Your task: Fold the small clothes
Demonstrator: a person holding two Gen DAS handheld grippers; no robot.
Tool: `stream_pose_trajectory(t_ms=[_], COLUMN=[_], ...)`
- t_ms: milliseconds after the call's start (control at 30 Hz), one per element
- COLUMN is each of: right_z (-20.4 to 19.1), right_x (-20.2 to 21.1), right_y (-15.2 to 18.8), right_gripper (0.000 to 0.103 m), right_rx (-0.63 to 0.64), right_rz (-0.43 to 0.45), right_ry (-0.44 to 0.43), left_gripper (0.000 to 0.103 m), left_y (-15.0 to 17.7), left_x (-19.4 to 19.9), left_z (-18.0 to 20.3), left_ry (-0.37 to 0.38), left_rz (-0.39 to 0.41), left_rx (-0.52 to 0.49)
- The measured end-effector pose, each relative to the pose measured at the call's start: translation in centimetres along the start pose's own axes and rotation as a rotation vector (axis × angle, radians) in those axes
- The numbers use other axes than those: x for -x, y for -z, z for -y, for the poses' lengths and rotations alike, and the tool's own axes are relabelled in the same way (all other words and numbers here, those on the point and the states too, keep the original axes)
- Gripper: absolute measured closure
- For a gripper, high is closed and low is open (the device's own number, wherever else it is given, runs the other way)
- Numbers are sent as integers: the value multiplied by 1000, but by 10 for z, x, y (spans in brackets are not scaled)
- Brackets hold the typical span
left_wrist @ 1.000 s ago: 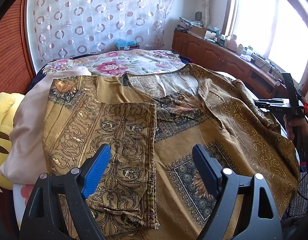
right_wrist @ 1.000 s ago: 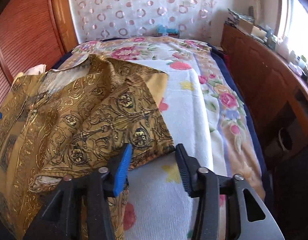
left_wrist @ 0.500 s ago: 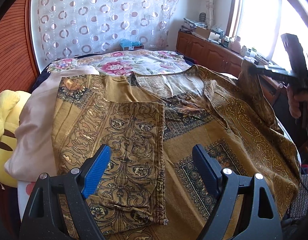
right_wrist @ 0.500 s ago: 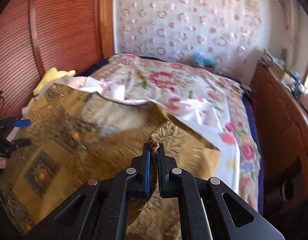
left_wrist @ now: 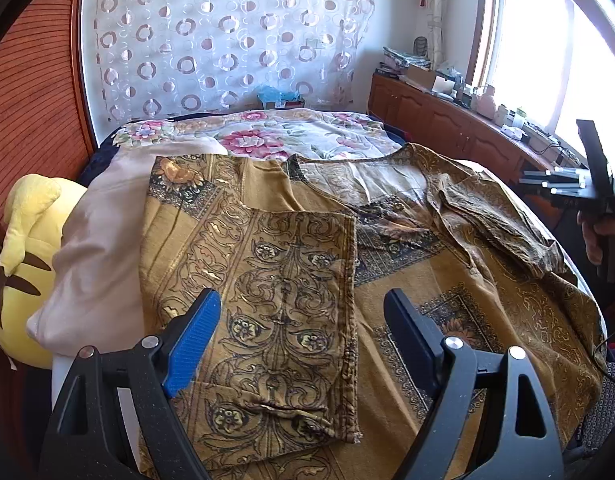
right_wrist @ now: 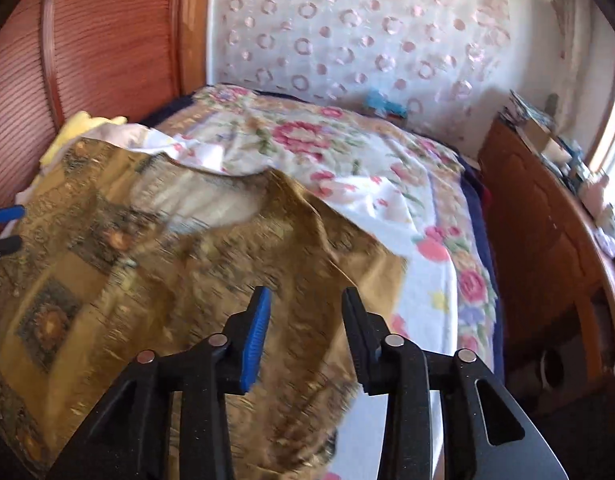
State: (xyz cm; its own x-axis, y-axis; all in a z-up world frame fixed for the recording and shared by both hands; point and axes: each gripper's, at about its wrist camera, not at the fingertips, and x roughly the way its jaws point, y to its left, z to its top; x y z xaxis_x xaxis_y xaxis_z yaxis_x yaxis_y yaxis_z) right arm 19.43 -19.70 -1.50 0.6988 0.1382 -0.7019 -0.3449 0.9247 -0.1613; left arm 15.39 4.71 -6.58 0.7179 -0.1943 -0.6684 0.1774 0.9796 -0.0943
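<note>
Both grippers tilt down toward a gold patterned top (left_wrist: 407, 280) spread flat across the bed (left_wrist: 291, 140). The left gripper (left_wrist: 303, 328) hangs over the near edge of the top, jaws spread wide with nothing between them, above the sleeve (left_wrist: 283, 304) folded in over the top's left side. The right gripper (right_wrist: 305, 320) is above the top's right side, jaws half spread and just opening, pinching nothing; the cloth under it is blurred. A hand (left_wrist: 597, 240) holds it beside the top's right edge. No writing is readable. A yellow plush (left_wrist: 23, 248) lies left of the top.
</note>
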Motion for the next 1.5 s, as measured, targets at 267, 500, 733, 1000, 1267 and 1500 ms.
stream_pose_trajectory(t_ms=[267, 500, 733, 1000, 1267, 1500], right_z=[0, 9, 18, 29, 25, 12], right_x=[-18, 1, 20, 15, -26, -58], right_y=[18, 51, 69, 55, 22, 11], right_gripper=[62, 62, 68, 68, 68, 68], right_rx=[-96, -137, -161, -183, -168, -122], right_rz=[-70, -126, -156, -81, -57, -75], right_ry=[-45, -99, -134, -107, -48, -31], left_gripper=[18, 18, 18, 18, 18, 18], left_y=[5, 6, 9, 9, 0, -9], left_x=[-7, -13, -8, -8, -7, -9], left_z=[-4, 3, 0, -10, -39, -57], left_ry=[0, 14, 11, -28, -109, -150], left_rz=[-25, -35, -30, -21, -17, -8], left_rx=[11, -4, 3, 9, 36, 54])
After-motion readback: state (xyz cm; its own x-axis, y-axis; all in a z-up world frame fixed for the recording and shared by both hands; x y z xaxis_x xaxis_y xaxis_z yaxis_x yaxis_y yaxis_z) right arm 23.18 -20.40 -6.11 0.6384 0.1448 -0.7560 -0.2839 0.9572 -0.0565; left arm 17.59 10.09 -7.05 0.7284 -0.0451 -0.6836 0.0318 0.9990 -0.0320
